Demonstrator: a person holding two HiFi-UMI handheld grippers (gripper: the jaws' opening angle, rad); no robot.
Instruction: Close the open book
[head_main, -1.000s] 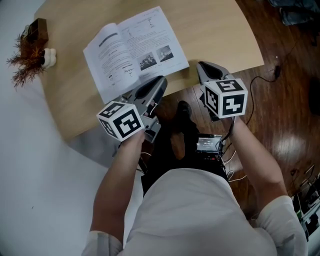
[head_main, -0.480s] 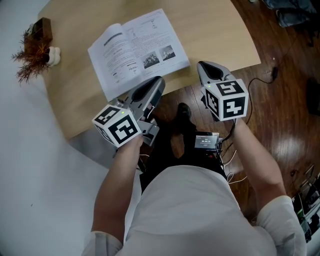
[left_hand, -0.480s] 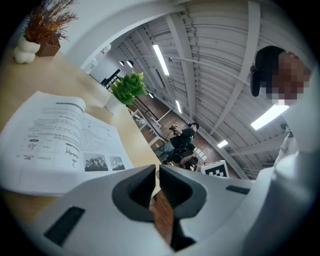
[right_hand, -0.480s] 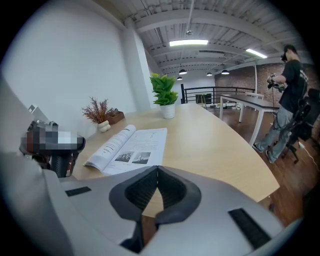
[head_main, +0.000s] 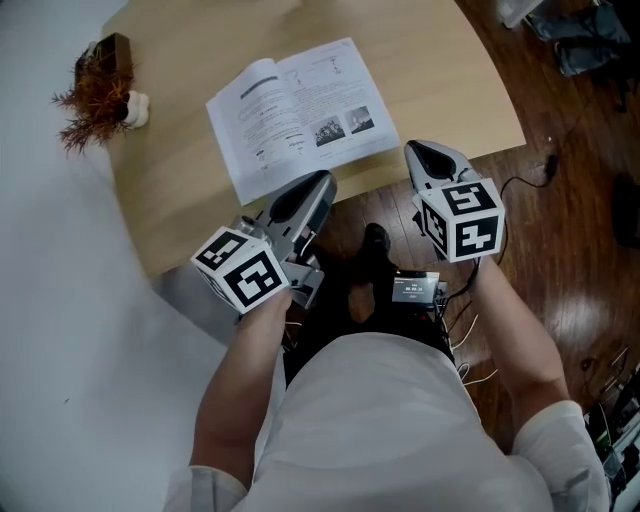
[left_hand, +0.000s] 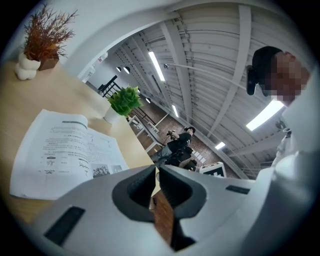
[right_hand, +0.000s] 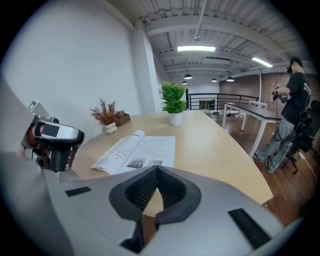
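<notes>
The open book (head_main: 300, 112) lies flat on the light wooden table (head_main: 440, 70), pages up, text and small photos showing. My left gripper (head_main: 322, 181) hangs at the table's near edge, just below the book's near corner, jaws shut on nothing. My right gripper (head_main: 421, 151) is to the right of it, off the book's right corner, over the table's rim, and also shut and empty. In the left gripper view the book (left_hand: 65, 155) lies ahead and to the left of the gripper (left_hand: 156, 171). In the right gripper view the book (right_hand: 137, 152) lies just beyond the gripper (right_hand: 157, 169).
A dried reddish plant in a small white pot (head_main: 100, 92) stands at the table's far left corner. A green potted plant (right_hand: 173, 102) is at the far end. Dark wooden floor (head_main: 560, 230) with a cable lies to the right. Another person (right_hand: 295, 100) stands far off.
Both grippers have lifted a little and stay shut at the table's near edge. The head view has shifted, so the book and table now sit further right in the picture.
</notes>
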